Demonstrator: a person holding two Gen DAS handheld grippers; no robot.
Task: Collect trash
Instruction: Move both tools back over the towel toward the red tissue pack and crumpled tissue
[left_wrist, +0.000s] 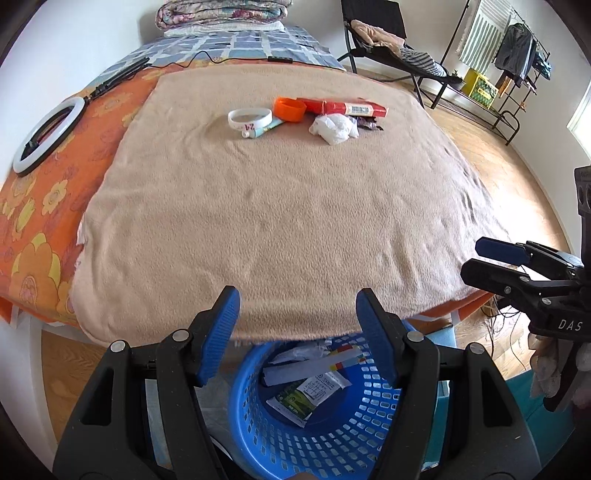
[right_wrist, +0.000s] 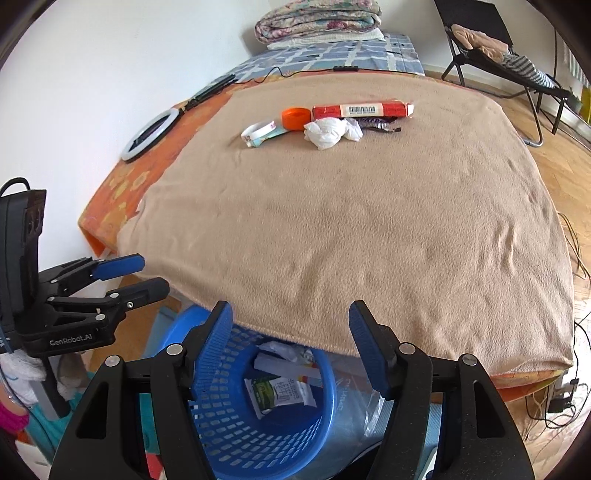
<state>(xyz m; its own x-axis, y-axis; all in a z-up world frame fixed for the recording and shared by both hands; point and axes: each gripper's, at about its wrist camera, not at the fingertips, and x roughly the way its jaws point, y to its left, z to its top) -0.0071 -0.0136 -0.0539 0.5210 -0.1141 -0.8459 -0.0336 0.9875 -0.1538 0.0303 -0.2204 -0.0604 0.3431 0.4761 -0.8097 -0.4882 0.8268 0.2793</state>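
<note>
Trash lies far off on the tan blanket (left_wrist: 277, 206): a crumpled white tissue (left_wrist: 334, 127), a red carton (left_wrist: 347, 108), an orange lid (left_wrist: 290, 109), a white tape ring (left_wrist: 249, 118), a small tube (left_wrist: 264, 129) and a dark wrapper (left_wrist: 367, 123). They also show in the right wrist view: tissue (right_wrist: 330, 133), carton (right_wrist: 364, 109), lid (right_wrist: 295, 117), ring (right_wrist: 258, 133). A blue basket (left_wrist: 373, 413) (right_wrist: 236, 428) with wrappers inside stands below the bed's near edge. My left gripper (left_wrist: 297, 330) and right gripper (right_wrist: 290, 341) hang open and empty above the basket.
A ring light (left_wrist: 48, 134) on a stand lies on the orange flowered sheet at the left. Folded quilts (left_wrist: 221, 14) sit at the bed's far end. A folding chair (left_wrist: 388, 40) and a clothes rack (left_wrist: 509, 55) stand on the wood floor to the right.
</note>
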